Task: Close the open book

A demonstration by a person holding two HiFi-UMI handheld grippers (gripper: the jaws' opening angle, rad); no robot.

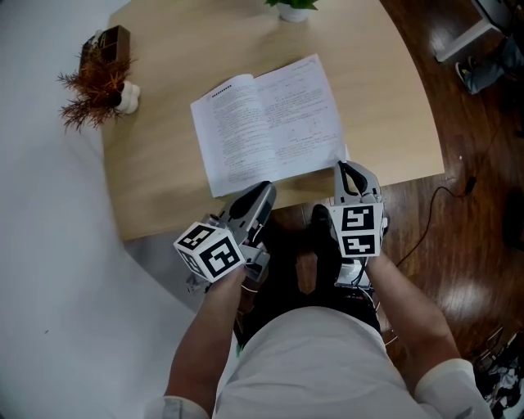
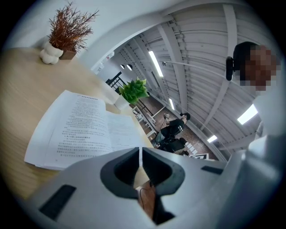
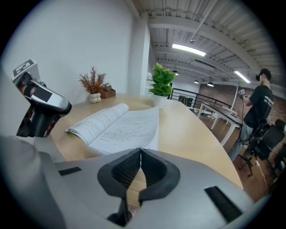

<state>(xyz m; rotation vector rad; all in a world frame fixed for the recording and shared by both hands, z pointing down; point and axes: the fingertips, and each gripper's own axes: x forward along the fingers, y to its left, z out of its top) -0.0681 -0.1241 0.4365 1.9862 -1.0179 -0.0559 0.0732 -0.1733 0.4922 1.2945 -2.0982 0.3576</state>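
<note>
An open book [image 1: 266, 123] lies flat on the pale wooden desk [image 1: 393, 98], just ahead of both pairs of jaws. The left gripper [image 1: 262, 192] and right gripper [image 1: 347, 169] hover at the desk's near edge, jaws pressed together on themselves. The right tip is beside the book's near corner. Beyond the book stands a green potted plant [image 1: 292, 6]; far left, a dried reddish plant [image 1: 94, 90].

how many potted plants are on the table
2: a reddish dried plant at the table's left edge, and a green plant at the far edge beyond the open book.
</note>
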